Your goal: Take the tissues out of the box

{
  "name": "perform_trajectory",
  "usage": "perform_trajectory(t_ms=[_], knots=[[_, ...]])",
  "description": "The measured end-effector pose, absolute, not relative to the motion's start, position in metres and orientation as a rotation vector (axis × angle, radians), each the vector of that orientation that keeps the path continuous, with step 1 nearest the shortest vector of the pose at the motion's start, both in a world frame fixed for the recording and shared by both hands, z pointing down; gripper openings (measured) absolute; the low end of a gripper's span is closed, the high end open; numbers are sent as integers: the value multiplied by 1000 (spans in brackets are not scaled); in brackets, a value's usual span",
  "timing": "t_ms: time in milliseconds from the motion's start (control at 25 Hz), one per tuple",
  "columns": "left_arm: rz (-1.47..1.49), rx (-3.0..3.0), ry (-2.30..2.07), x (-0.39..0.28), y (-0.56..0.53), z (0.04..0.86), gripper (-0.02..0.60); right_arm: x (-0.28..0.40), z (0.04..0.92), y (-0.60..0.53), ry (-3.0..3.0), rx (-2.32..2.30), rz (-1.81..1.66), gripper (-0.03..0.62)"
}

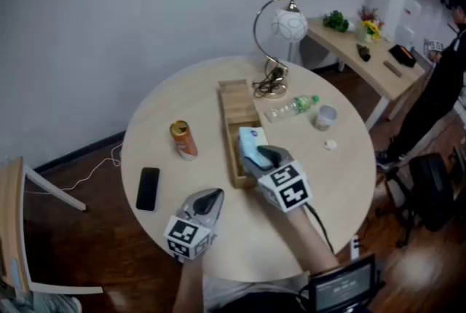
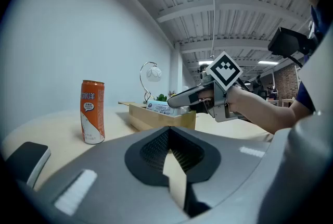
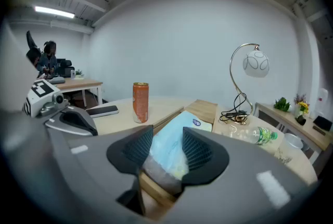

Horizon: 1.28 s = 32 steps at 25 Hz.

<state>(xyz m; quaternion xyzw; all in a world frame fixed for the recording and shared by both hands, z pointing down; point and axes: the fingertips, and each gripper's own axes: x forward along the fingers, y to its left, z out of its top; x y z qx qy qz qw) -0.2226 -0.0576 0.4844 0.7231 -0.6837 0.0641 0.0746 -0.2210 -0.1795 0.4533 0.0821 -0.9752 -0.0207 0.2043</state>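
Note:
A light blue tissue pack (image 1: pixel 251 143) lies in the near end of a long wooden box (image 1: pixel 237 104) on the round table (image 1: pixel 342 180). My right gripper (image 1: pixel 266 156) reaches over the box's near end. In the right gripper view its jaws (image 3: pixel 167 139) are shut on the tissue pack (image 3: pixel 174 152), one pad on each side. My left gripper (image 1: pixel 211 196) rests low near the table's front edge, left of the box, shut and empty. In the left gripper view its tips (image 2: pixel 169 137) point at the box (image 2: pixel 151 116) and the right gripper (image 2: pixel 177 99).
An orange can (image 1: pixel 183 140) and a black phone (image 1: pixel 148 188) lie left of the box. A curved lamp (image 1: pixel 280 35), a lying water bottle (image 1: pixel 291 107) and a small cup (image 1: pixel 325 116) stand behind and to the right. A side table (image 1: pixel 364 49) and a person (image 1: pixel 444 86) are at the far right.

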Motion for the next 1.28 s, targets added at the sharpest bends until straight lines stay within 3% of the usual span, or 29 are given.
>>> perform_trajectory(t_ms=[120,200,240,400,680,880,1080,1280], knots=[[152,2307,-1913,-184,-85,486,4,-169,455,-205,-2584,462,-199,242],[130,2352,-1854,-172,-96,485,3,-153,459,-221,-2520,579,-260,424],[130,2356,-1844,-173,-97,487,3,-155,464,-224,-2516,581,-224,432],[128,2347,-1843,-177,-97,490,3,-160,479,-227,-2551,484,113,404],[146,2340,-1843,-187,-93,497,3,-167,476,-228,-2543,428,124,320],[152,2332,-1852,-192,-86,492,3,-163,432,-222,-2751,406,143,301],[134,2323,-1869,-193,-86,487,3,-105,355,-221,-2885,504,27,304],[97,2307,-1868,-191,-86,482,3,-16,436,-248,-2608,711,80,305]])
